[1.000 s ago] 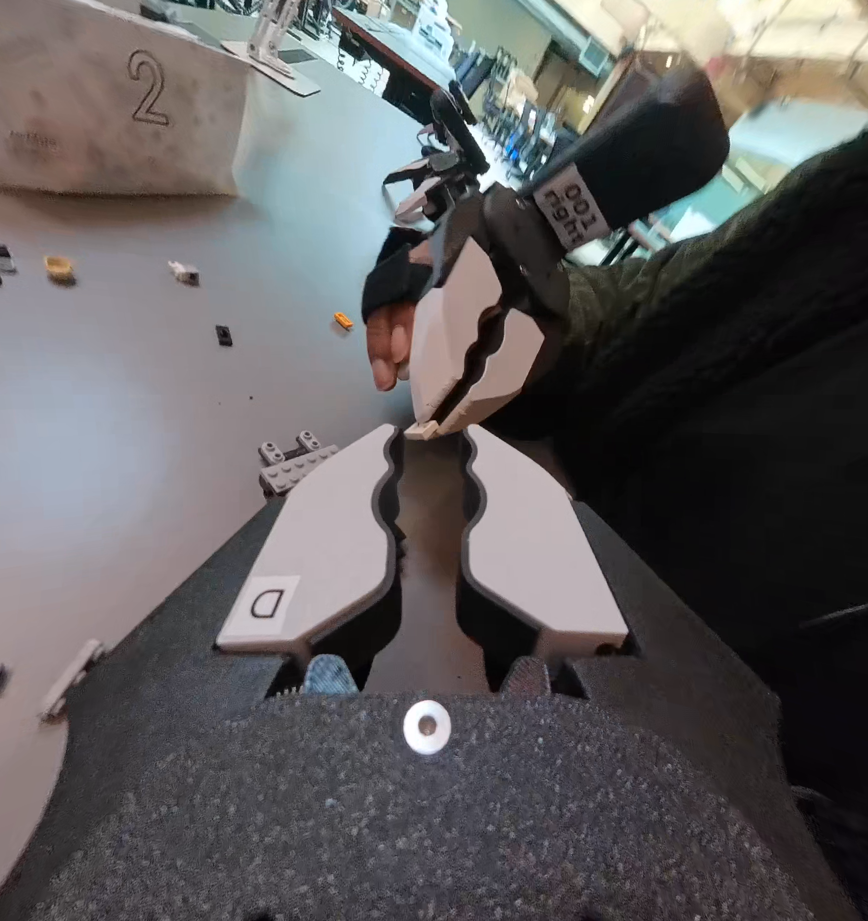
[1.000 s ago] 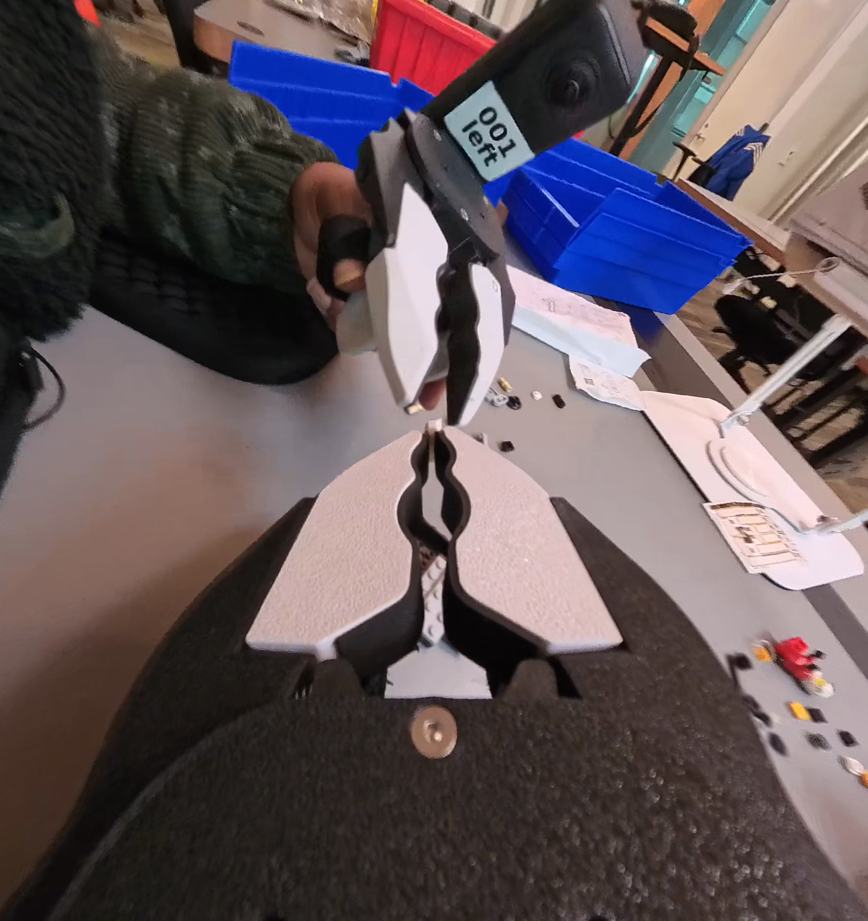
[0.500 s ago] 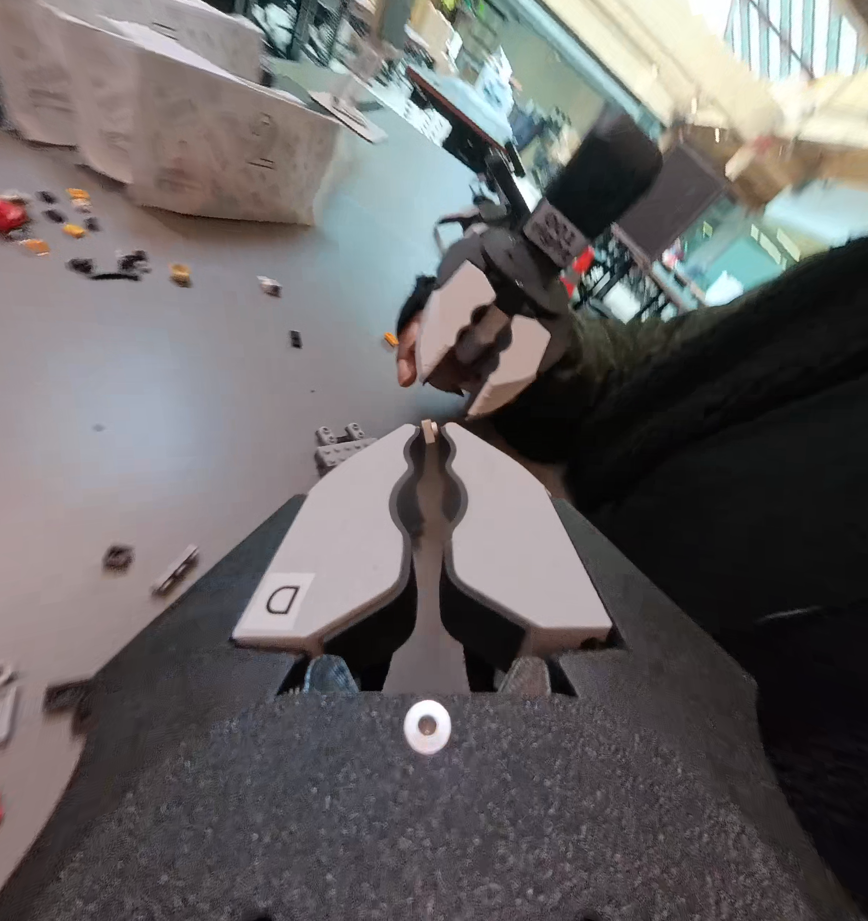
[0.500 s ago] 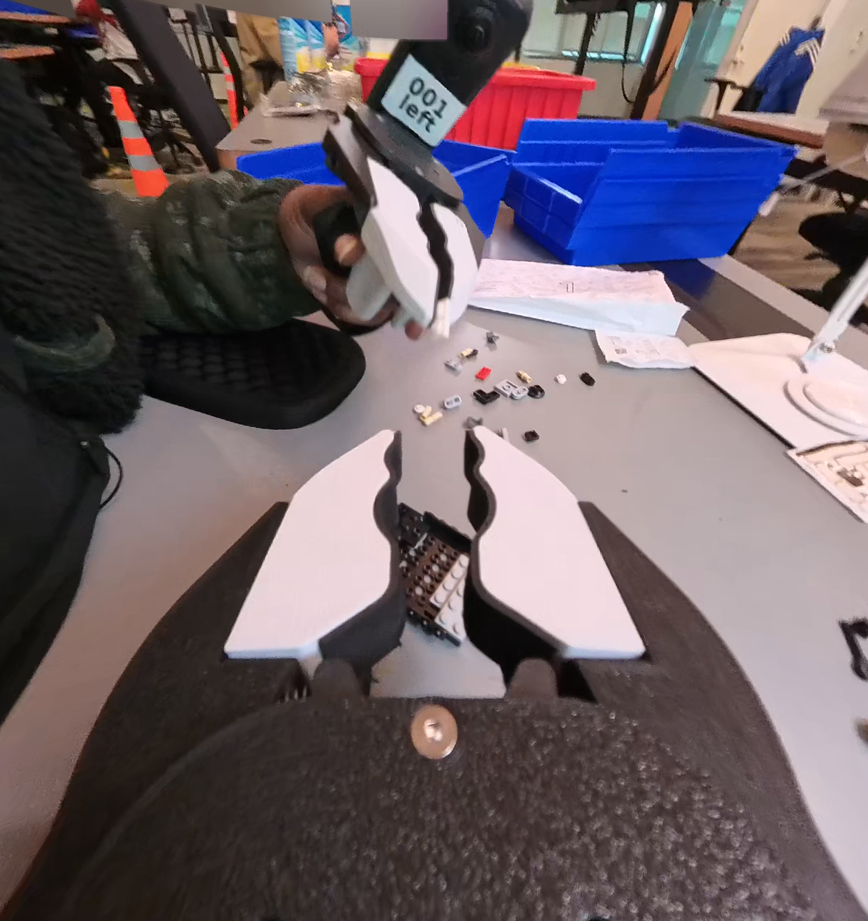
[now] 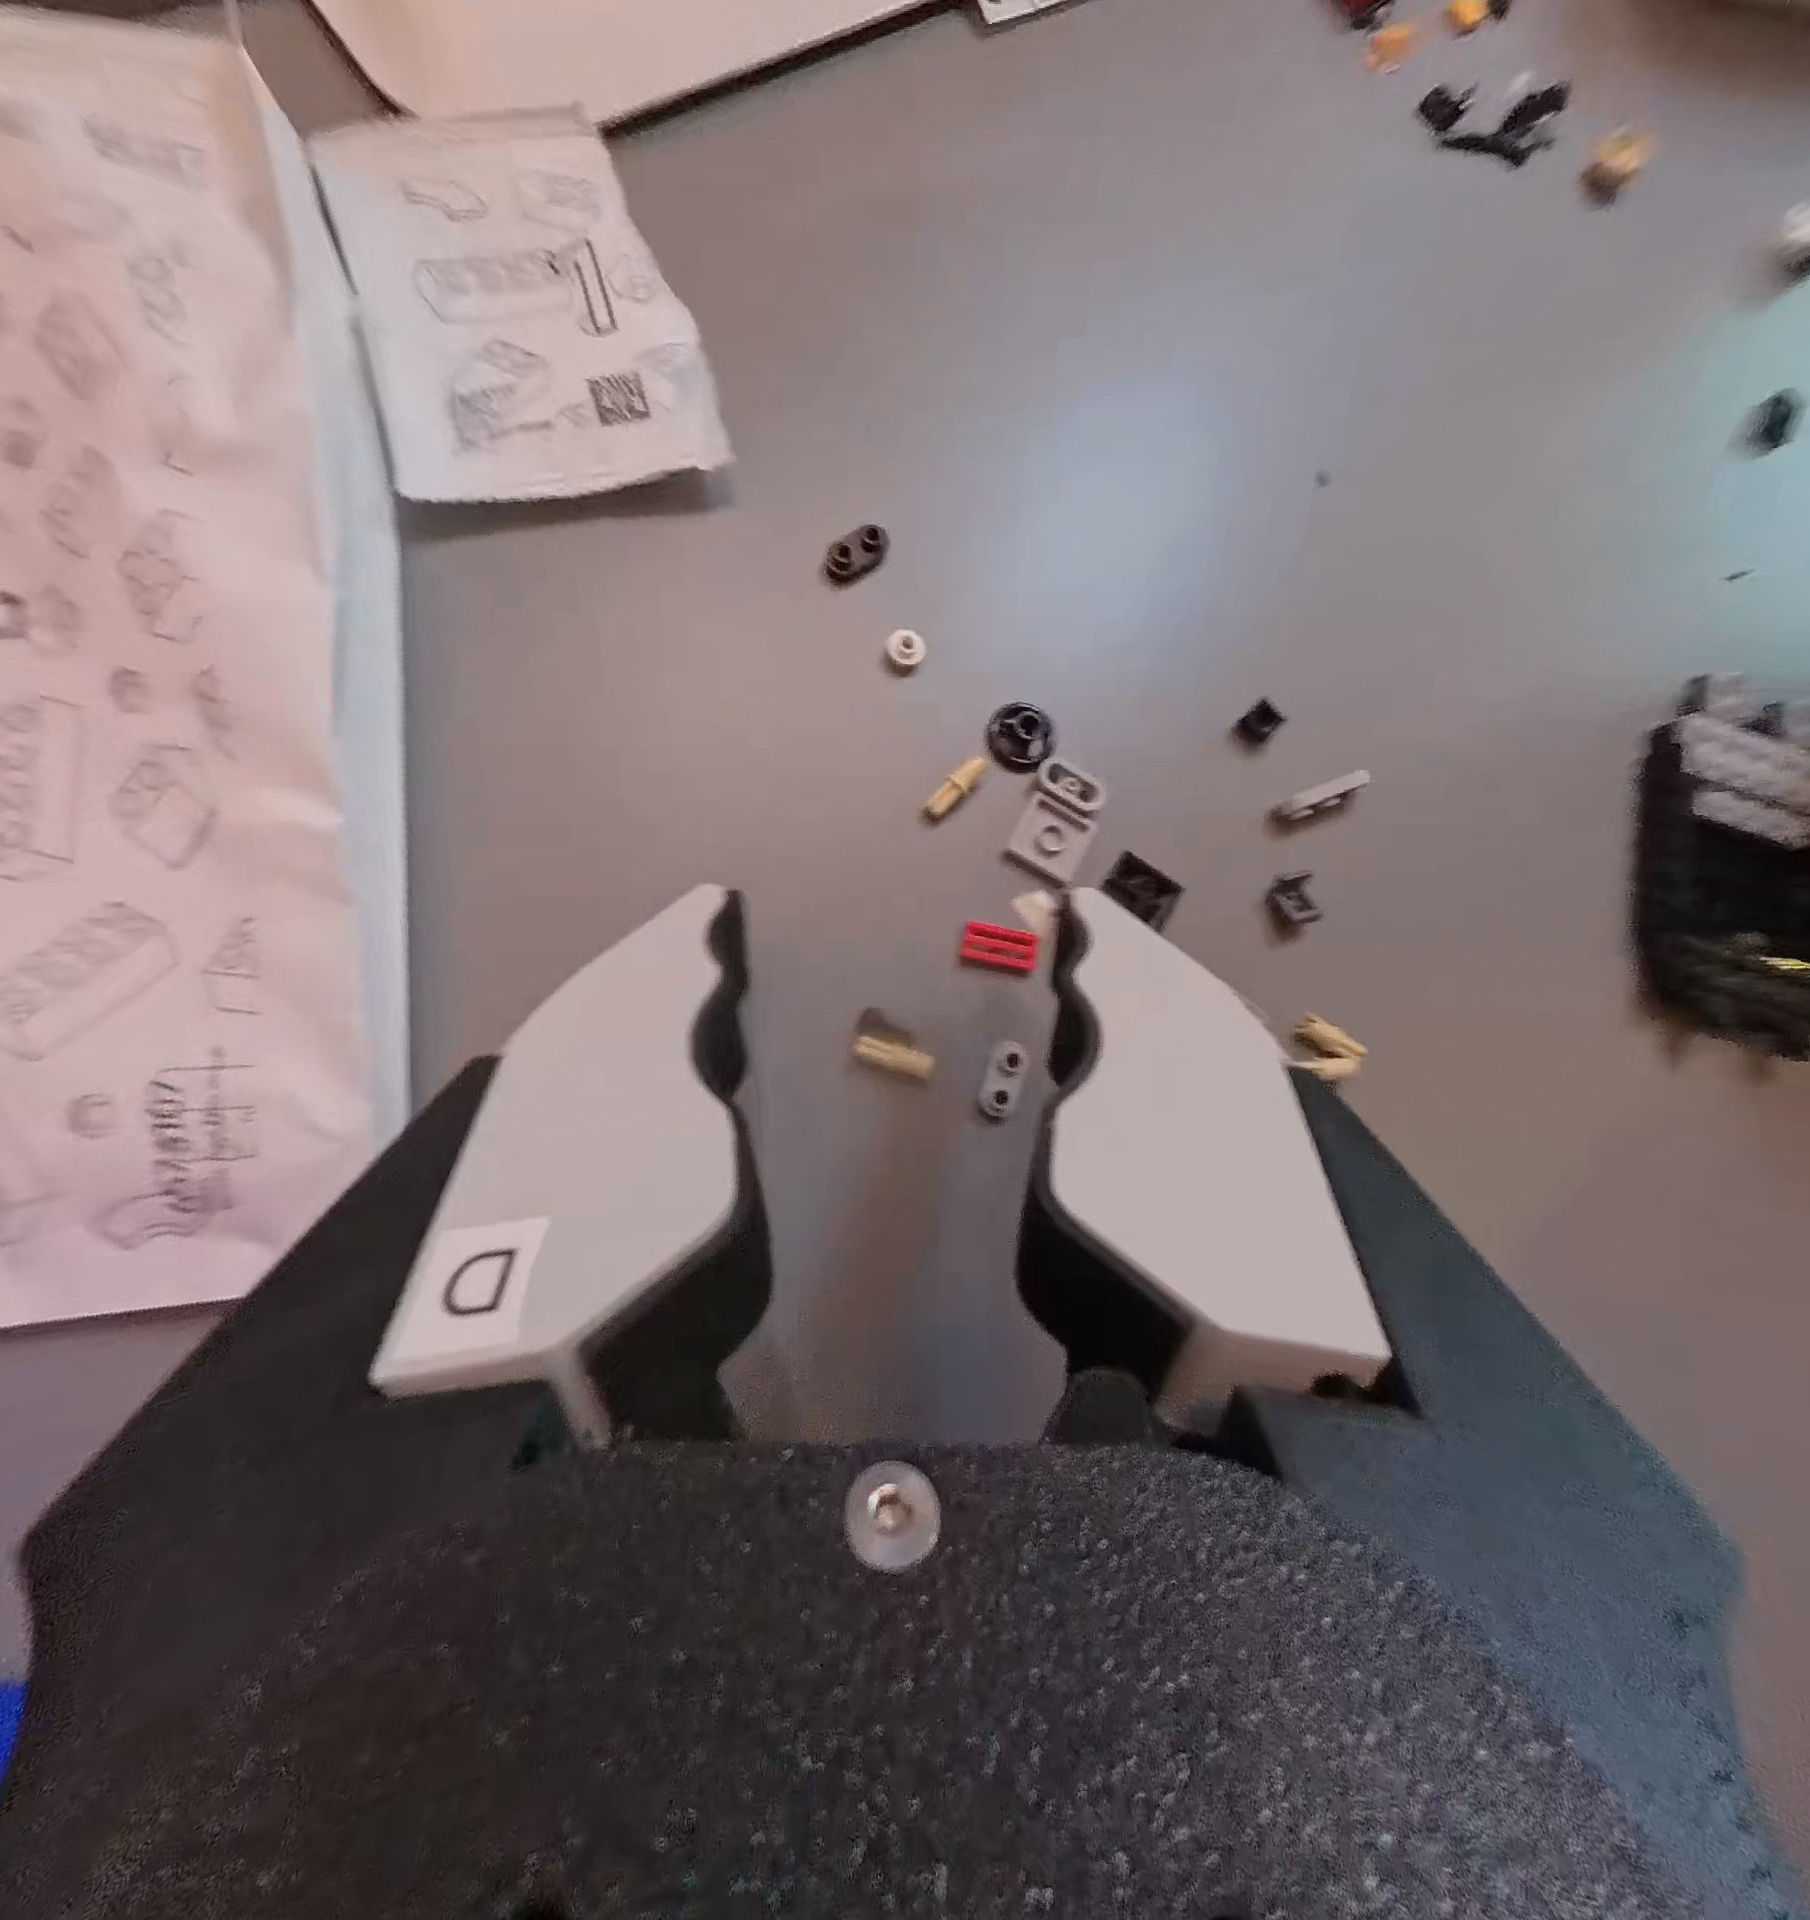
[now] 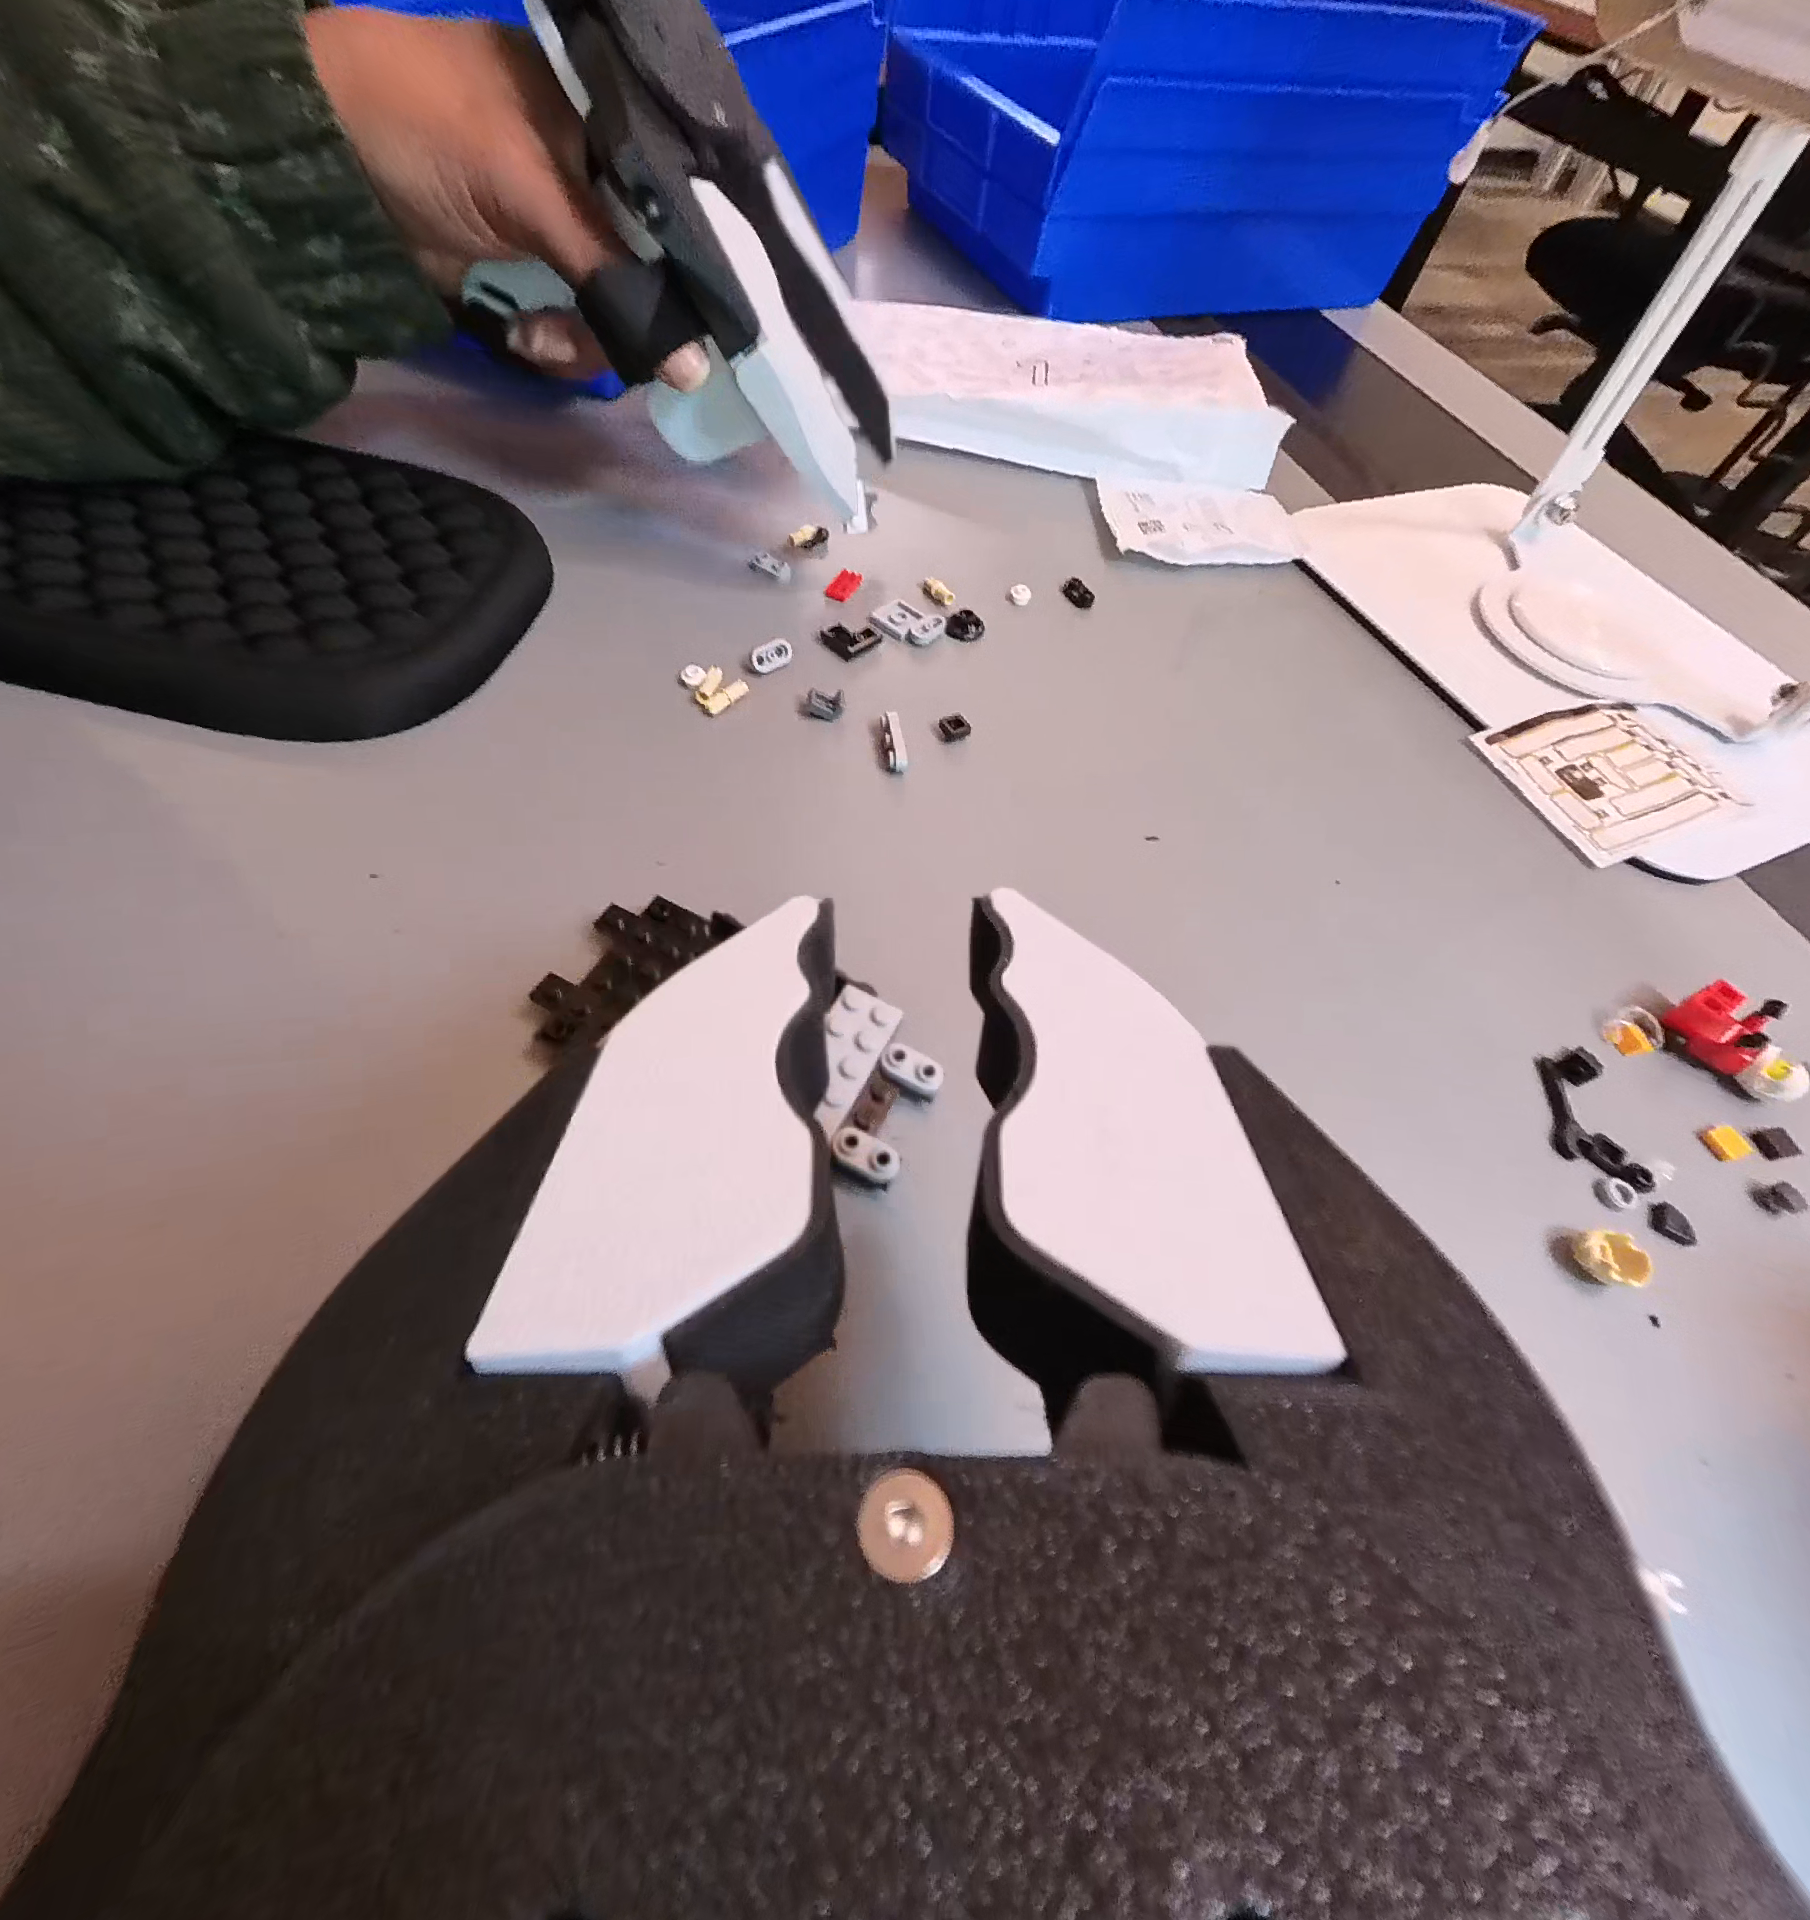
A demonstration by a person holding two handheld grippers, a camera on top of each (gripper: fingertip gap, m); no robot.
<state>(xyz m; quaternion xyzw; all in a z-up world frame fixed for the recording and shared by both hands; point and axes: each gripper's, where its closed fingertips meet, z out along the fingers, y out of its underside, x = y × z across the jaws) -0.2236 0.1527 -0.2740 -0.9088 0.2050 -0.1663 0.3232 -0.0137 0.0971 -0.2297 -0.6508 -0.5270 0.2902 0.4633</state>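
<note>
left gripper (image 5: 896,914) gapes wide over scattered small bricks, a red grille tile (image 5: 997,948) between its fingers. only the right wrist view shows the right gripper (image 6: 901,914), open above a black-and-grey brick assembly (image 6: 859,1049).

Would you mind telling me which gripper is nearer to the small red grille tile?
The left gripper: the red tile lies on the table between its open fingertips. The right gripper hovers well away, over the grey-and-black brick assembly.
</note>
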